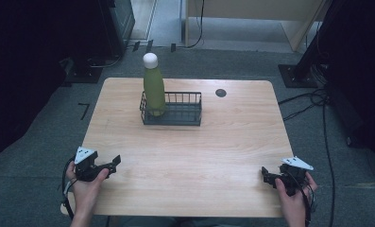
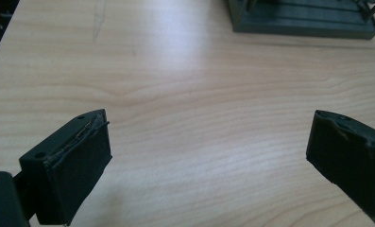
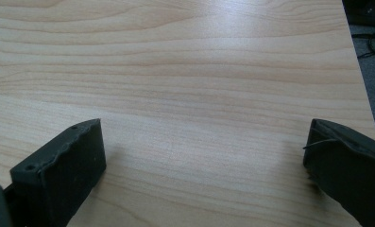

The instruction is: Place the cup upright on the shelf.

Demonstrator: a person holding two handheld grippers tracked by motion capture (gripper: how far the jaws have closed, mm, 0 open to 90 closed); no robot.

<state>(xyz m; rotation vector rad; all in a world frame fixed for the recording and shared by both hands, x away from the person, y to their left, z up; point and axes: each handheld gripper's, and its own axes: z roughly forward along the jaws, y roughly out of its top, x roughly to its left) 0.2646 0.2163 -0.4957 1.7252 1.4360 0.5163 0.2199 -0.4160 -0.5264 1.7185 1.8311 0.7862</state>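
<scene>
A light wooden desk (image 1: 185, 156) with rounded corners stands on grey carpet, most of its top bare. Toward the far edge, a little left of the middle, sits a dark wire basket (image 1: 178, 113), its long side running along that edge. A green bottle (image 1: 154, 92) with a round white cap (image 1: 150, 60) stands upright in the basket's left end and rises well above the rim. The rest of the basket looks empty from here. Right of the basket, near the far edge and apart from it, is a small dark round spot (image 1: 221, 92) in the desktop.

At the near left corner a hand (image 1: 87, 185) holds the left gripper (image 1: 113, 162) low over the wood, pointing toward the middle of the desk. In the left gripper view its two black jaws stand wide apart with only bare wood grain between them, and the basket's near wall (image 2: 308, 23) shows far ahead.

At the near right corner the other hand (image 1: 293, 198) holds the right gripper (image 1: 265, 176), pointing inward as well. Its jaws are likewise spread wide, nothing between them but desktop (image 3: 190, 94), with the desk's edge and grey floor at the side.
</scene>
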